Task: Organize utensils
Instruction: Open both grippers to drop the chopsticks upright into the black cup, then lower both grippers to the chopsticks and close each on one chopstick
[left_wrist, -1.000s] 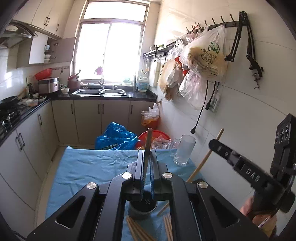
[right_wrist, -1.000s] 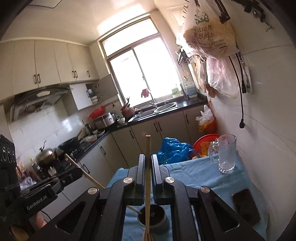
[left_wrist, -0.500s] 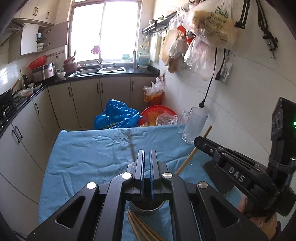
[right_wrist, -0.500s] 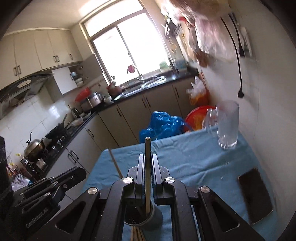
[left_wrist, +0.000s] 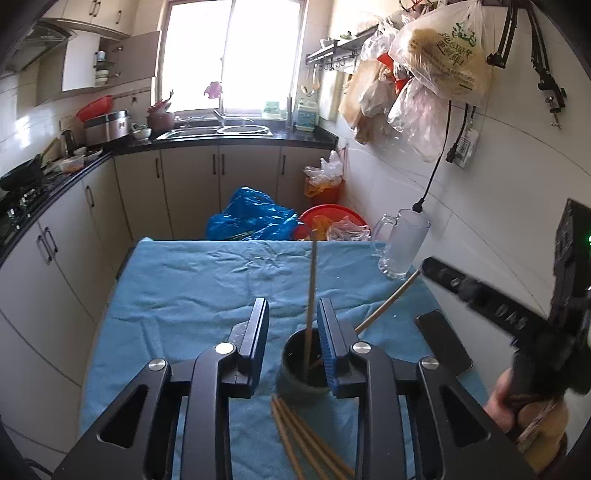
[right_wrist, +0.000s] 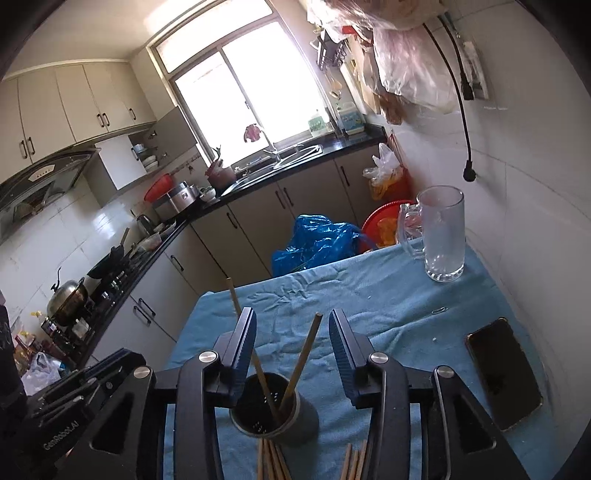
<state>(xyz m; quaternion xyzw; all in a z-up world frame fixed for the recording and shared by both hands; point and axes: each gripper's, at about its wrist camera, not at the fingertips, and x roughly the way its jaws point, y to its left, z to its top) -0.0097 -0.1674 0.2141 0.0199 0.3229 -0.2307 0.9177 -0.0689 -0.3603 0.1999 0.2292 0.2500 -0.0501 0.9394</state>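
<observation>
Two chopsticks (right_wrist: 295, 365) stand in holder (right_wrist: 273, 413); both tongs, left (left_wrist: 291, 343) and right (right_wrist: 291, 354), opening, pinching nothing. More chopsticks (left_wrist: 306, 439) lie just before the holder, still to load.

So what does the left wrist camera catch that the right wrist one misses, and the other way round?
Only the left wrist view shows the person's hand gripping the right gripper's handle, and the printed bag on the wall hooks in full.

Only the right wrist view shows the kettle on the stove and the paperclip on the cloth.

Both show the dark holder with two chopsticks standing in it, loose chopsticks lying in front, the glass mug, the phone and the blue cloth.
</observation>
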